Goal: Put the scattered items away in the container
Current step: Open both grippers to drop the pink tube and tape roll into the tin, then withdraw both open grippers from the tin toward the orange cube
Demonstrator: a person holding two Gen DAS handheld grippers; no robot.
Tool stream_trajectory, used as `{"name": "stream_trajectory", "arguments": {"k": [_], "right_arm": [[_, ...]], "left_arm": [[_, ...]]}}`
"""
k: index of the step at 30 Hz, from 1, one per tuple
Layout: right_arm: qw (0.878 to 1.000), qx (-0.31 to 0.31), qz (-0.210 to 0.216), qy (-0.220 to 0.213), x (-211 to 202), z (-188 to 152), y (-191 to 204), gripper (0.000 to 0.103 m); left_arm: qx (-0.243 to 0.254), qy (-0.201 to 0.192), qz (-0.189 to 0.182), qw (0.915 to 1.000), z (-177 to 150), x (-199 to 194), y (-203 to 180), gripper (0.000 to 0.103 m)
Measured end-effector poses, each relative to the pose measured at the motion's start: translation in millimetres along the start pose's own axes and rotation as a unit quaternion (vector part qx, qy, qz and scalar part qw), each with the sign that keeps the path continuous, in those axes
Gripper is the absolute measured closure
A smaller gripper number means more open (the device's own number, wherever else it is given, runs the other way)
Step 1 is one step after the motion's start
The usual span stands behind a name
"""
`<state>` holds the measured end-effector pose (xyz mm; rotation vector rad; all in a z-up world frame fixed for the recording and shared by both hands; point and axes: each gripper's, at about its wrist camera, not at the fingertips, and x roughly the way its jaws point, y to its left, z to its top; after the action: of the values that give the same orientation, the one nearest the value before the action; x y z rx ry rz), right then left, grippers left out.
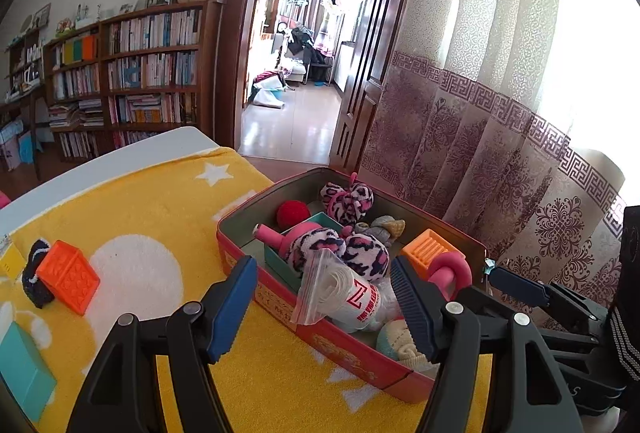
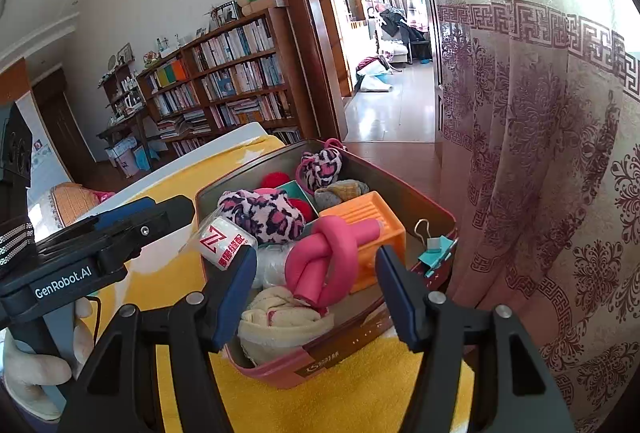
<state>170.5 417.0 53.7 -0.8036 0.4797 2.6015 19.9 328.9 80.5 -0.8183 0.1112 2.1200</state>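
Left wrist view shows the left claw spread and empty over the red tin, the remaining orange block lying well leftward on the desk.

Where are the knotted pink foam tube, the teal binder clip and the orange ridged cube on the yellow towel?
knotted pink foam tube [image 2: 320,257], right wrist view, knot centre
teal binder clip [image 2: 434,253], right wrist view, body
orange ridged cube [image 1: 69,276], left wrist view, front face

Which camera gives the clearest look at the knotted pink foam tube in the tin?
The right wrist view: the knotted pink foam tube lies in full sight, on the orange block in the tin. In the left wrist view, only a pink loop shows past the left gripper finger.
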Motion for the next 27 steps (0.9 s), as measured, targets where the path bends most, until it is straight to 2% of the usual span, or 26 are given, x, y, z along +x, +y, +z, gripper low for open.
{"name": "stream_trajectory", "arguments": {"k": [5,10,14,27], "right_arm": [[1.000,-0.012,0.006,0.004,-1.3,-0.5,13.5,0.037],[0.999,-0.040,0.016,0.009,0.6,-2.8,39.2,0.034],[0.997,-0.074,0.032,0.011,2.6,-7.9,69.3,0.033],[0.977,-0.174,0.116,0.043,20.6,-42.4,173.6,0.032]], "left_arm": [[-0.031,-0.004,0.019,0.9993,-8.6,-11.8,22.6,0.033],[-0.042,-0.012,0.068,0.9968,-23.5,-28.7,48.9,0.033],[-0.069,-0.012,0.094,0.9930,-34.6,-46.0,77.3,0.033],[-0.171,-0.031,0.185,0.9673,-78.5,-124.5,171.0,0.032]]}}
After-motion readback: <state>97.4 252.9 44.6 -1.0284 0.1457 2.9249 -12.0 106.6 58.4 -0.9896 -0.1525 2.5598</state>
